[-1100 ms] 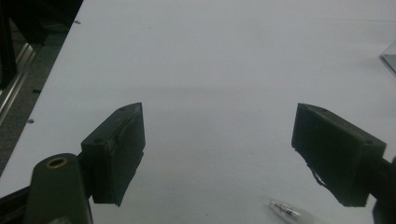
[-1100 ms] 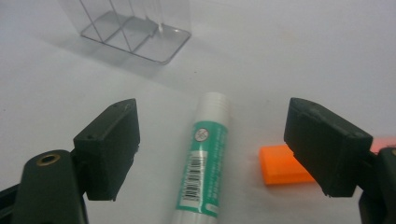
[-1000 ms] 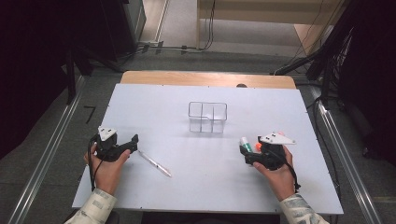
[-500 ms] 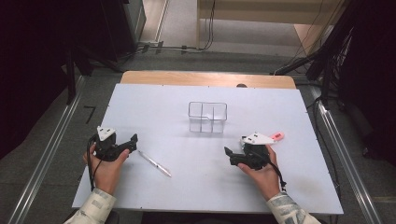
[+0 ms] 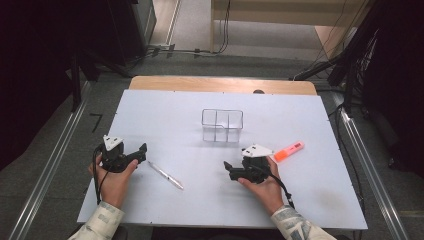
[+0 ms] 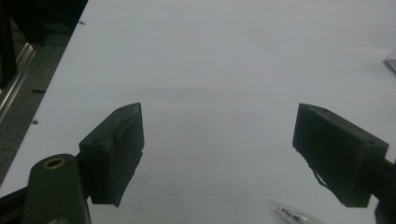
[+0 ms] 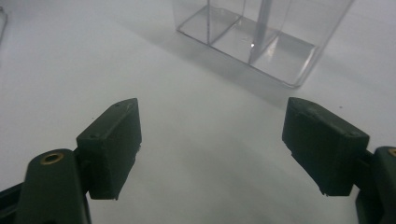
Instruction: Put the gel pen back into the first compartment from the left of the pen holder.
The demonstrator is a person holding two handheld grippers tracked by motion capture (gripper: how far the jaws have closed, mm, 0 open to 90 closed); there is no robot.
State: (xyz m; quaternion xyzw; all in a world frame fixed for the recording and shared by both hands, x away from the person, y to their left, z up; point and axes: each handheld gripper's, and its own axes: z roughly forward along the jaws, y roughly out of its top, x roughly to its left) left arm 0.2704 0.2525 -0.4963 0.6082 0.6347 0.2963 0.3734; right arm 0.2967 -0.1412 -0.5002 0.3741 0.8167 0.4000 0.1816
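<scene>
Since a second ago: right gripper (image 5: 229, 168) shifted leftward and nearer the person, away from the orange highlighter (image 5: 289, 151), now left lying on the white table (image 5: 165, 107) just behind and to the right of that gripper's grey plate. A second back, highlighter tucked right at the right gripper; half a second back, already lying free. Left gripper (image 5: 143, 149) and clear pen (image 5: 166, 175) unmoved.

Right gripper: jaws spread wide, nothing between them, bare tabletop in the gap (image 7: 212, 154). Left gripper: likewise wide apart and empty (image 6: 219, 154), held low over the table in the left hand (image 5: 112, 175).

Around: clear plastic organizer (image 5: 222, 125) with inner dividers, ahead of the right gripper and slightly to its right in the right gripper view (image 7: 261, 37), well apart from the jaw tips. Clear pen just off the left gripper's right jaw, its tip peeking in at the lower edge of the left gripper view (image 6: 292, 213). Nothing lying between the right gripper and the organizer, nor between the left gripper and the pen.

Highlighter: long axis diagonal across the table, one end toward the right hand (image 5: 267, 182), the other end up and away toward the table's far right. Which end carries the cap: cannot tell. Pen: also diagonal, near end by the left gripper, far end running away toward the person's right.
</scene>
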